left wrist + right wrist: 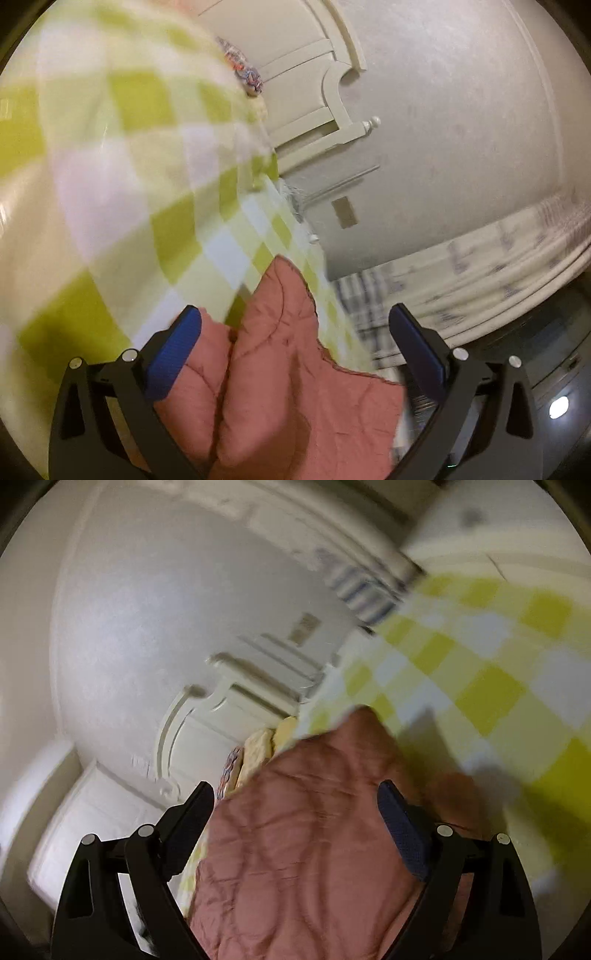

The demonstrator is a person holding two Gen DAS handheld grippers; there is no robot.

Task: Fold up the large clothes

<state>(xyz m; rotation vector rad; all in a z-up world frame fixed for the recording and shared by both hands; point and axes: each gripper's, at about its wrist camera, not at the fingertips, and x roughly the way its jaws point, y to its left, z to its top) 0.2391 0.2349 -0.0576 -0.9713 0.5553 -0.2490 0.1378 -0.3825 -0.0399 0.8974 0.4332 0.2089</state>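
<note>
the left claw and right claw both stand wide apart, gripping nothing. the pink quilted garment lies bunched between their fingers on the green checked bed. judging by the rumpled cloth, folding is barely started or mid-way; neat edges remain to be made.

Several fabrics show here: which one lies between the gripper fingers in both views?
The pink quilted garment. The green-and-white checked bedcover lies beyond it, and the striped curtain hangs farther off.
</note>
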